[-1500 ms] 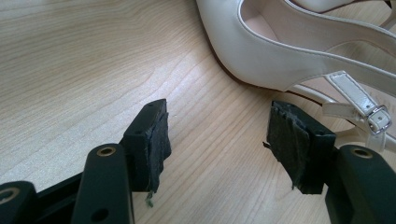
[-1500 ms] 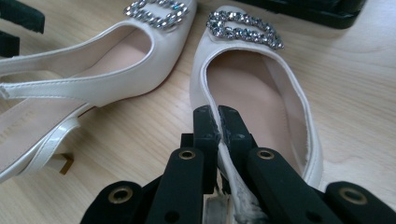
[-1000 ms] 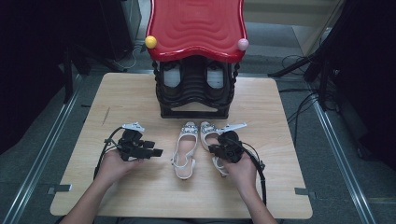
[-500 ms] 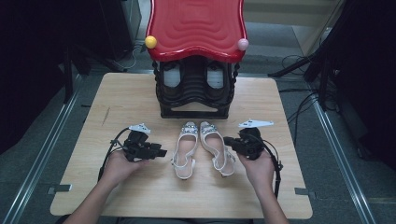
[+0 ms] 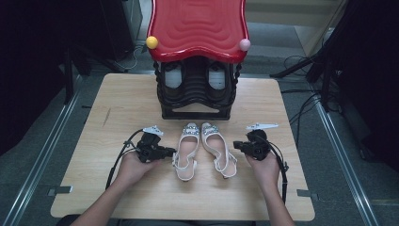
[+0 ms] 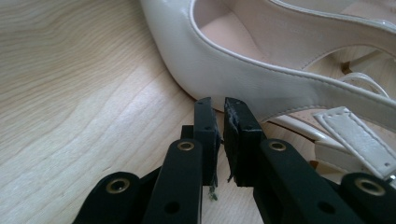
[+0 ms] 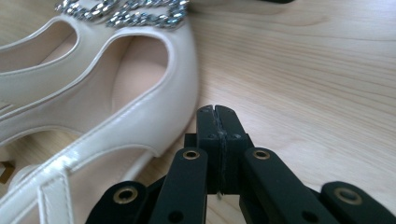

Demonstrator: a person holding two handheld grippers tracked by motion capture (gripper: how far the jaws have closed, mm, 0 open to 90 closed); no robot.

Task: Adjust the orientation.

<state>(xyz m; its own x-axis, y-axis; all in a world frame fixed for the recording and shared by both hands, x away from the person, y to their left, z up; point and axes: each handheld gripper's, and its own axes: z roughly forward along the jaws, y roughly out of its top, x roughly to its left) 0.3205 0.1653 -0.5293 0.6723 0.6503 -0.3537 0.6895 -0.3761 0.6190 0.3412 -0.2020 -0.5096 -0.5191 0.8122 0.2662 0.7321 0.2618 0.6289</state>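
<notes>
- I find no brand, label or readable writing on either shoe, on the rack or on my grippers.
- The left shoe (image 5: 187,151) is a glossy white slingback sandal with a pale pink insole, a thin heel strap and a cluster of silver stones across its toe. In my left gripper view its smooth side wall (image 6: 243,70) curves past just beyond my jaw tips, and a stitched strap with a small metal stud lies at the lower right.
- The right shoe (image 5: 217,149) is its twin. My right gripper view shows its stone-set band at the top, an open cut-out side and the same pinkish lining (image 7: 135,65).
- Both shoes lie side by side, toes towards the rack, near the middle of the wooden table (image 5: 117,103), between my two hands.
- Behind them stands a black shoe rack (image 5: 195,92) with a wavy red top and a yellow and a pink ball at its front corners; pale shoes sit inside it.
- My left gripper (image 6: 221,107) has just been closing: its jaws stand a narrow slit apart with nothing between them, tips just short of the left shoe's side.
- My right gripper (image 7: 216,112) is pressed fully together and empty, tips just beside the right shoe's outer edge.
</notes>
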